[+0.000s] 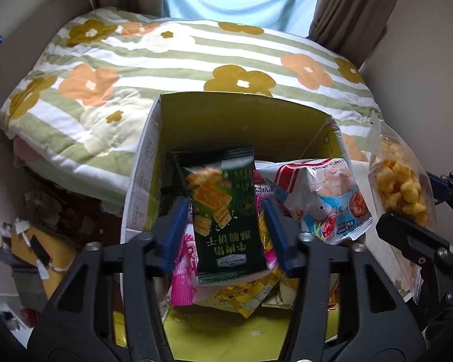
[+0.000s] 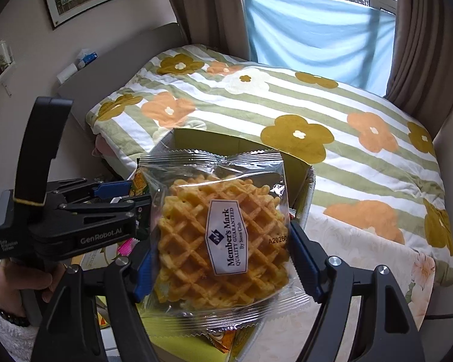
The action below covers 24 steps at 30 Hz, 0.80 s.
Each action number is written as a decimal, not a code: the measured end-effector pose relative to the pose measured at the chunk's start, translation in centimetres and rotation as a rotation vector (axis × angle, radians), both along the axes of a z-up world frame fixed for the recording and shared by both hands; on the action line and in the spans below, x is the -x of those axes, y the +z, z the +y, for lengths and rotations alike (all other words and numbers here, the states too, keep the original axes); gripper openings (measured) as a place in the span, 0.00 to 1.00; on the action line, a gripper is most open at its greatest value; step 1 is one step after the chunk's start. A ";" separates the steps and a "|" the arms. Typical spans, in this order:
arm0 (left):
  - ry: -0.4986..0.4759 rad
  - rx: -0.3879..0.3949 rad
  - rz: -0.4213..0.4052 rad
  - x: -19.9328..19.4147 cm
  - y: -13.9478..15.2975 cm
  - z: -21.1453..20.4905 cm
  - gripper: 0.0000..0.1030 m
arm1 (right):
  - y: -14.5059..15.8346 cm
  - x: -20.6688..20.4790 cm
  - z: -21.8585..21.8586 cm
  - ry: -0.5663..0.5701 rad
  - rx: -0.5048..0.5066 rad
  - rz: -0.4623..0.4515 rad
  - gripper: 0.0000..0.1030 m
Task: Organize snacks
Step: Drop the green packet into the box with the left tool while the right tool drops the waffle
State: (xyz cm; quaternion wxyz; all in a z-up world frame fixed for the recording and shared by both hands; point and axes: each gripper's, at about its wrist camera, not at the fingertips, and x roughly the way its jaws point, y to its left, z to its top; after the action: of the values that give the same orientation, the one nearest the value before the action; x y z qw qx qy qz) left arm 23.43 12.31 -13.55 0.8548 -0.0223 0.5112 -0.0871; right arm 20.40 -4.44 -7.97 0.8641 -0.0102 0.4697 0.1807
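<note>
- A bedroom: a quilted bedspread (image 1: pixel 172 60) with green stripes and flowers lies behind an open cardboard box (image 1: pixel 142 181) with a yellow lining.
- Left gripper (image 1: pixel 223 229) hangs over the box, jaws spread; the glossy green cracker packet (image 1: pixel 223 211) sits loose between them, apparently released onto the crinkly snack packets inside.
- Right gripper (image 2: pixel 223 259), just beside the box, pinches a clear waffle packet (image 2: pixel 220 235) by its sides, likely next to go in.

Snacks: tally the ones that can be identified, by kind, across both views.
cracker packet: 1
shrimp flakes bag: 1
waffle packet: 1
Total: 3
Other packets in the box are too covered to name.
</note>
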 end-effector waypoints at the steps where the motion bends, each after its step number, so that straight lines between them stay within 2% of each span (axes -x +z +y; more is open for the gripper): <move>1: 0.002 -0.012 -0.011 0.2 0.0 -0.2 0.93 | -0.1 -0.2 -0.2 -0.006 -0.005 0.003 0.70; 2: 0.002 -0.014 -0.031 0.4 0.2 -0.3 1.00 | -0.1 -0.3 -0.3 -0.012 -0.008 0.006 0.70; 6: -0.004 -0.033 -0.032 1.2 0.3 -0.3 1.00 | -0.1 -0.6 -0.7 -0.025 -0.015 0.013 0.70; 12: 0.035 -0.023 -0.059 3.0 1.6 1.1 1.00 | 0.3 -1.2 -0.1 -0.004 -0.030 0.009 0.70; 17: 0.061 -0.040 -0.074 3.8 2.7 2.0 1.00 | 0.9 -3.4 1.4 0.033 -0.058 0.005 0.70; 21: 0.079 -0.038 -0.068 4.5 2.6 2.4 1.00 | -0.2 -4.7 3.3 0.071 -0.043 0.033 0.72; 22: 0.082 -0.043 -0.067 4.6 2.5 2.4 1.00 | -0.5 -4.8 3.7 0.078 -0.034 0.034 0.75; 24: 0.080 -0.056 -0.059 4.8 2.3 2.4 1.00 | -0.8 -4.3 3.9 0.071 -0.023 0.009 0.90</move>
State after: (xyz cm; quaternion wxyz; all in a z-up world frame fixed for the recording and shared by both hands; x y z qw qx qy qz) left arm 18.62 14.71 -11.28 0.8725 -0.0164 0.4868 -0.0392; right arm 24.74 -0.54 -8.73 0.8550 -0.0159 0.4709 0.2167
